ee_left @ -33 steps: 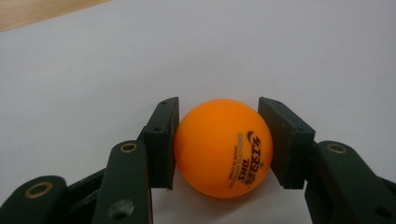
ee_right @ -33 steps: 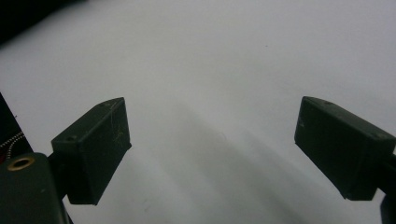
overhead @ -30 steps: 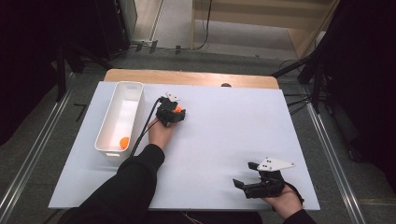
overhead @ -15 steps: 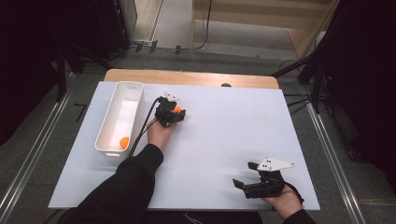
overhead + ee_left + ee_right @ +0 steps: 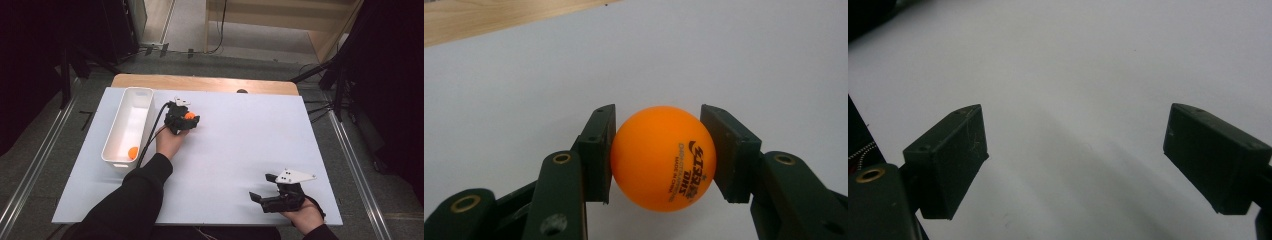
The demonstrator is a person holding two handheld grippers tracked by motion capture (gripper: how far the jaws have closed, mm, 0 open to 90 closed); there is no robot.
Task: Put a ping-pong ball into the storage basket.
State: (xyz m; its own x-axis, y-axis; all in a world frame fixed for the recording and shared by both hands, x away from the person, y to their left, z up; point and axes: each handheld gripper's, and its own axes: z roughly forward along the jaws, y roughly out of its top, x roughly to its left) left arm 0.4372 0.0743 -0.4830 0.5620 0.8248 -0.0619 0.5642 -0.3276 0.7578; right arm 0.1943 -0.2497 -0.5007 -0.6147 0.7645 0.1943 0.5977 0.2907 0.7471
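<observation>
An orange table-tennis ball with dark printed lettering is clamped between the jaws of the left gripper, which is held above the far-left part of the white surface, just to the right of a long white plastic bin. A second orange ball is seen lying at the near end of that bin. The right gripper, topped by a grey three-cornered plate, is held at the near-right edge of the surface, its jaws spread wide and nothing gripped between them. A strip of pale wooden tabletop is visible beyond the far edge.
</observation>
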